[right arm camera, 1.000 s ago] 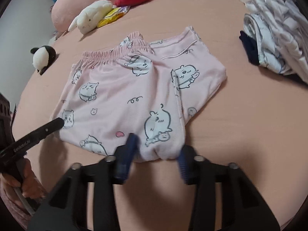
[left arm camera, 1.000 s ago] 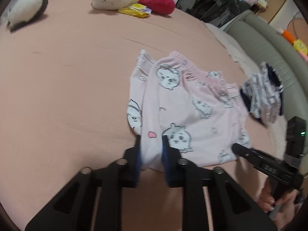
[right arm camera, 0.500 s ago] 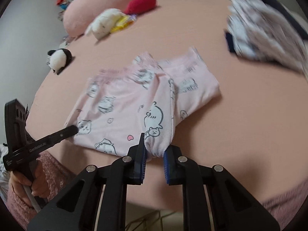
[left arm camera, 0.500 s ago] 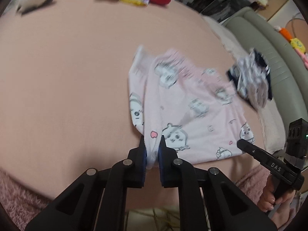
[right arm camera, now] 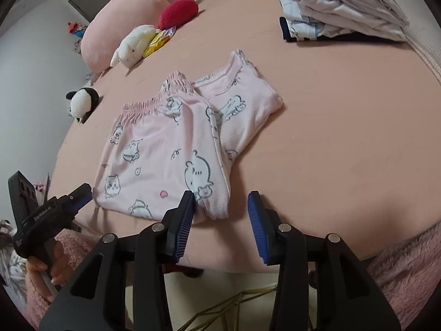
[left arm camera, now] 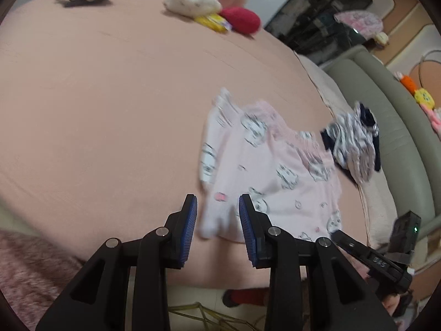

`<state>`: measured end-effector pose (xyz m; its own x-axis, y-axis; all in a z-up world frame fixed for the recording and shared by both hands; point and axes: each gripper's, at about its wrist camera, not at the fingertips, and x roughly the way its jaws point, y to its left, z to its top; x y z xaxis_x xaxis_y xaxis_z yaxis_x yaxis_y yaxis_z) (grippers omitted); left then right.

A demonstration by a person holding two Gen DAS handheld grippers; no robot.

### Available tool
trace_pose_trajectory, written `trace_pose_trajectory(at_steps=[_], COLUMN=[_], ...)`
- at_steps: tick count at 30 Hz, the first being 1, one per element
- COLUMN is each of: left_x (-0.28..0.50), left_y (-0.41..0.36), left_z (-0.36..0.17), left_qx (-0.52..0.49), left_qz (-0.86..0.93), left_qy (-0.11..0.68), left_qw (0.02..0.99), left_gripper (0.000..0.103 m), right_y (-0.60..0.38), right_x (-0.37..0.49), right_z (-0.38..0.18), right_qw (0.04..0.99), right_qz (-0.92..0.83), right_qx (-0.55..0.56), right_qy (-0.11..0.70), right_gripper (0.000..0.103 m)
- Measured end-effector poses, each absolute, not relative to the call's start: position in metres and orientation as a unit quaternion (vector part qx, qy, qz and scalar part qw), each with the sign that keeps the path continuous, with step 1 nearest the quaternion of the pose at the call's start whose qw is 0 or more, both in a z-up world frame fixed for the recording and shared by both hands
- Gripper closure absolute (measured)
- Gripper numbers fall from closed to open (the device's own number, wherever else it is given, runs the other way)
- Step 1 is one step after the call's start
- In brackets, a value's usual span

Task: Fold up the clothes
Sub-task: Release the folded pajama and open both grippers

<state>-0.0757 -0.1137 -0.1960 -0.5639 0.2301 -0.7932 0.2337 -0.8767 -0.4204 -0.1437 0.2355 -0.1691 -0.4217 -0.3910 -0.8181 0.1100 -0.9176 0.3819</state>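
My matt black plastic fingers [right arm camera: 176, 220] carry ribbed blue pads; the pyjama shorts [right arm camera: 165, 151] are soft printed cloth.

We note a pink bed sheet [right arm camera: 317, 127] covering the surface. At its far end lies a long pink pillow [right arm camera: 132, 13]. Beside the pillow rest a red cushion [right arm camera: 179, 11], a white plush toy [right arm camera: 132, 45] and a yellow packet [right arm camera: 158, 40], the three touching. A black-and-white plush toy [right arm camera: 81, 103] lies apart, near the sheet's edge. A grey-green upholstered frame [left arm camera: 391, 127] borders the bed.
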Motion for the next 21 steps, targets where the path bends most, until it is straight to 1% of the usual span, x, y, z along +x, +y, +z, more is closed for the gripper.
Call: trace_pose_trajectory(at_steps=[1,3,4,5,7,8,10,11,17,18,21], left_x=[-0.077,-0.073,-0.07,-0.067,-0.06,-0.055,-0.047,-0.046,-0.041,-0.041,-0.044], left_y=[-0.111,-0.117,-0.121,-0.122,-0.124,-0.126,-0.132,-0.132,-0.115,-0.112,-0.105], left_z=[-0.198,-0.197,-0.195,-0.192,-0.186,-0.185,-0.191,-0.194,-0.199,-0.2,-0.201], left_qx=[0.48,0.475,0.472,0.469,0.465,0.463,0.465,0.469,0.479,0.481,0.482], left_qz=[-0.85,-0.847,-0.845,-0.846,-0.853,-0.852,-0.841,-0.838,-0.847,-0.849,-0.856], left_qy=[0.217,0.237,0.248,0.248,0.227,0.233,0.272,0.274,0.232,0.221,0.187], left_qw=[0.027,0.039,0.045,0.05,0.074,0.075,0.057,0.05,-0.003,-0.002,0.005], left_gripper=[0.066,0.065,0.065,0.065,0.067,0.067,0.067,0.067,0.067,0.067,0.067], right_y=[0.23,0.225,0.227,0.228,0.231,0.234,0.243,0.248,0.256,0.252,0.236], right_x=[-0.146,-0.147,-0.146,-0.144,-0.14,-0.138,-0.135,-0.133,-0.131,-0.131,-0.129], right_z=[-0.171,-0.171,-0.169,-0.165,-0.158,-0.154,-0.147,-0.145,-0.155,-0.155,-0.156], right_qw=[0.142,0.129,0.124,0.117,0.112,0.108,0.103,0.1,0.122,0.126,0.133], right_qz=[-0.834,-0.839,-0.842,-0.846,-0.854,-0.857,-0.859,-0.858,-0.832,-0.83,-0.835], right_qx=[0.52,0.522,0.519,0.516,0.506,0.5,0.496,0.497,0.522,0.524,0.521], right_qy=[-0.115,-0.082,-0.074,-0.066,-0.056,-0.056,-0.072,-0.086,-0.144,-0.146,-0.116], right_gripper=[0.062,0.062,0.06,0.057,0.057,0.057,0.057,0.057,0.057,0.057,0.057])
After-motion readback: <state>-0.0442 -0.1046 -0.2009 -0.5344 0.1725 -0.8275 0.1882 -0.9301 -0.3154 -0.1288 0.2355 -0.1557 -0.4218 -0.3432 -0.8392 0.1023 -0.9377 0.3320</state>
